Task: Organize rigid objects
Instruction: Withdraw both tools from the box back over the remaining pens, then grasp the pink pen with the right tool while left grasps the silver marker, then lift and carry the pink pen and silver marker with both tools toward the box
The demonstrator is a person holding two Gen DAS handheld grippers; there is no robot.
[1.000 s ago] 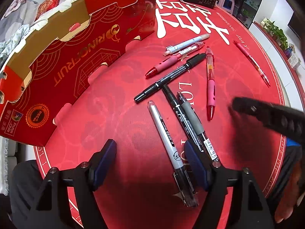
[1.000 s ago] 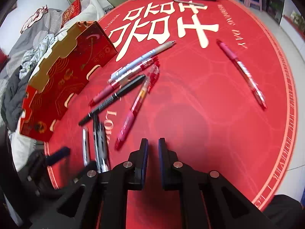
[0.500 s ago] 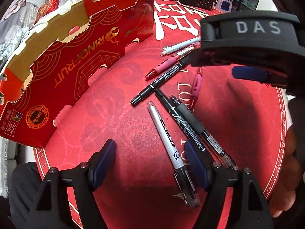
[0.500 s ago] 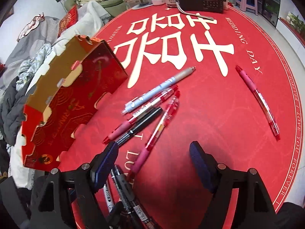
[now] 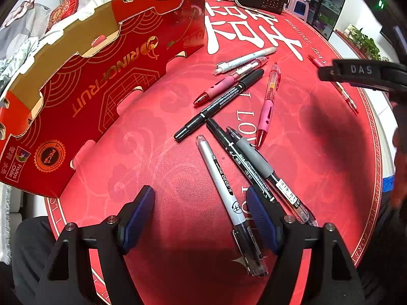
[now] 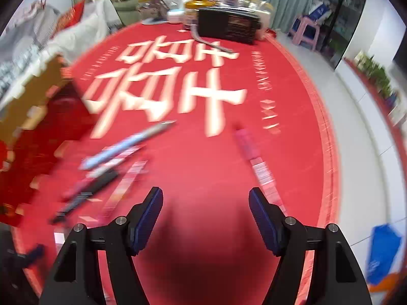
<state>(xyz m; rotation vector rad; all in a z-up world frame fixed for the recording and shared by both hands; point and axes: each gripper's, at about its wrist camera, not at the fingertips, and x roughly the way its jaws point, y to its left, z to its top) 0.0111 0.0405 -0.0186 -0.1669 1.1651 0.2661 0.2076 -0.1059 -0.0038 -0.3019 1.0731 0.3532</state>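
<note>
Several pens and markers lie loose on the red round tablecloth [image 5: 162, 117]: a silver marker [image 5: 221, 175], two black markers [image 5: 223, 99], a grey-grip pen [image 5: 257, 160], pink pens [image 5: 267, 101] and a white pen [image 5: 244, 59]. My left gripper [image 5: 199, 198] hovers open over the silver marker's lower half, holding nothing. A lone pink pen [image 6: 257, 162] lies apart, just ahead of my right gripper [image 6: 206, 195], whose jaws are wide and closing with nothing between them. The right wrist view is blurred. The right gripper's body [image 5: 361, 73] shows at the right edge of the left wrist view.
A red cardboard fruit box [image 5: 101, 76] stands open along the left. A black radio [image 6: 229, 25] and jars sit at the far side of the table. Clothes pile up beyond the left edge. The table's rim [image 6: 328, 152] curves down the right, with floor beyond it.
My right gripper went from shut to wide open and swung away from the pen cluster to the right, toward the lone pink pen. My left gripper stayed where it was.
</note>
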